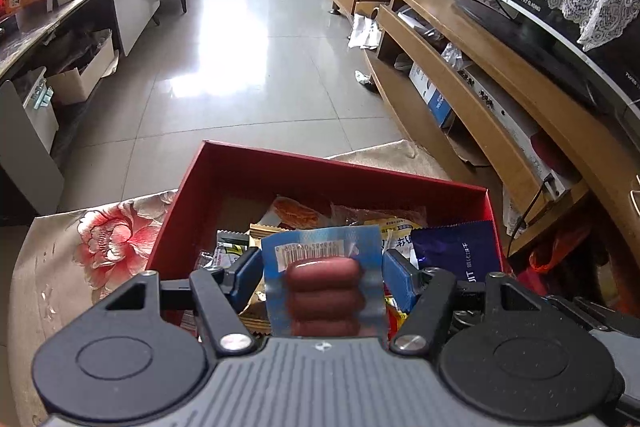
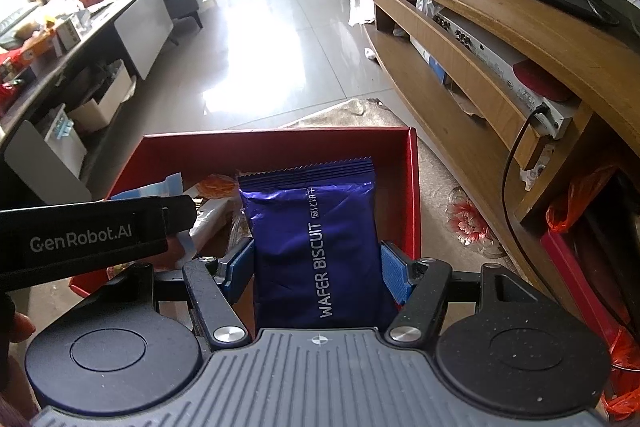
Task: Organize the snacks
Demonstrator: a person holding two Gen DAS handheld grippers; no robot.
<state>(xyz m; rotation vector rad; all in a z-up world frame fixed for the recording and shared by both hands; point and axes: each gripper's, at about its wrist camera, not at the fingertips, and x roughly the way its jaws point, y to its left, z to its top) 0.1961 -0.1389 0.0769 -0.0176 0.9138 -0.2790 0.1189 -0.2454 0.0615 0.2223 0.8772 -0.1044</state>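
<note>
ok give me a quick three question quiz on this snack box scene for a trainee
1. True or false: the left gripper holds a blue pack of sausages.
2. What is printed in English on the purple packet in the right gripper?
3. The box under both grippers is: A green, B red, C white.

Key: 1 true; 2 WAFER BISCUIT; 3 B.
</note>
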